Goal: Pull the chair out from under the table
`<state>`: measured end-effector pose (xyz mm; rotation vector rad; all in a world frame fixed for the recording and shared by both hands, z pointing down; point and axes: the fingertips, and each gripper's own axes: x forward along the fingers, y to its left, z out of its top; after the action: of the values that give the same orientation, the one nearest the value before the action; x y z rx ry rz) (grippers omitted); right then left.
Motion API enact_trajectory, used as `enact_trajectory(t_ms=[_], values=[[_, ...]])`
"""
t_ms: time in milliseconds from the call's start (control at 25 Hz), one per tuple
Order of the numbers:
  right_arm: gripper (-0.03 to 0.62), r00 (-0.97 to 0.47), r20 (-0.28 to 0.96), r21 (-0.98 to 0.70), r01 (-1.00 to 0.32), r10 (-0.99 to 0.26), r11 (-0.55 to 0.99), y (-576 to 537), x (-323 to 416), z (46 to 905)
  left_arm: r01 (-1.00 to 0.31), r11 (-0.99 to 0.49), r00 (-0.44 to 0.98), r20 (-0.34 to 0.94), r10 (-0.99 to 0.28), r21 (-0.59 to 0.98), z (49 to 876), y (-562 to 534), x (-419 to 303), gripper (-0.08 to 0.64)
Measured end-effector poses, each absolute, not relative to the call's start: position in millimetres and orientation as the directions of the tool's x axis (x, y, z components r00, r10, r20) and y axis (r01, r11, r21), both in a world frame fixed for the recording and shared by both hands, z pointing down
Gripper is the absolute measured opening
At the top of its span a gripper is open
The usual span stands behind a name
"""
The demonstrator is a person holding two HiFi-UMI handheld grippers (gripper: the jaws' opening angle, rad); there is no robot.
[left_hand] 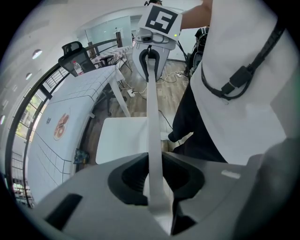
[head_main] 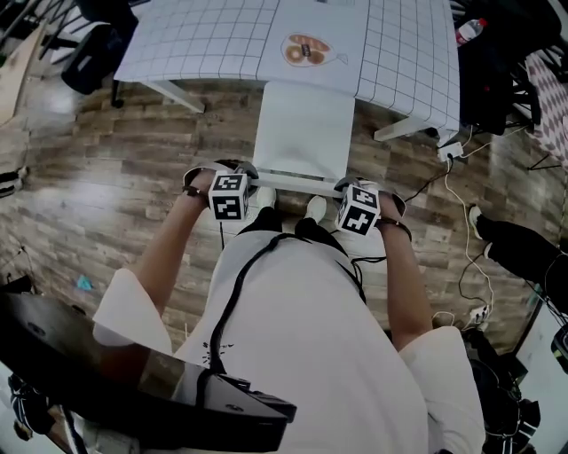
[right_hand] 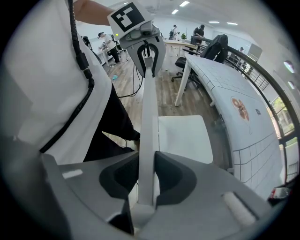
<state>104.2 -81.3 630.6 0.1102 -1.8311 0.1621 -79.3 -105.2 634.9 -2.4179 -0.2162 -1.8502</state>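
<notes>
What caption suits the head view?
Left gripper and right gripper clamp the backrest of the white chair at the gridded table.

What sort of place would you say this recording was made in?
Probably an open-plan office or lab: long white tables with grid-lined covers, black swivel office chairs beside them, and people at desks farther back.

An open-plan office, by the look of it — long tables (head_main: 213, 35) under gridded covers, black swivel chairs (right_hand: 218, 47) pushed about, strip lights (right_hand: 180, 10) in the ceiling. People (right_hand: 199, 30) stand at desks (right_hand: 174, 42) farther back; cables (head_main: 461, 230) and a power strip (head_main: 450, 151) trail across the wood-plank floor (head_main: 98, 204).
</notes>
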Motion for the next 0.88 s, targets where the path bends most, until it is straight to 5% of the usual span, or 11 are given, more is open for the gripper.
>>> enact_trajectory(t_ms=[880], values=[[0.097, -0.377, 0.926, -0.076, -0.128, 0.022, 0.989, -82, 111, 628, 0.049, -0.999, 0.161, 0.987, 0.025, 0.018, 650, -108, -68, 0.101]])
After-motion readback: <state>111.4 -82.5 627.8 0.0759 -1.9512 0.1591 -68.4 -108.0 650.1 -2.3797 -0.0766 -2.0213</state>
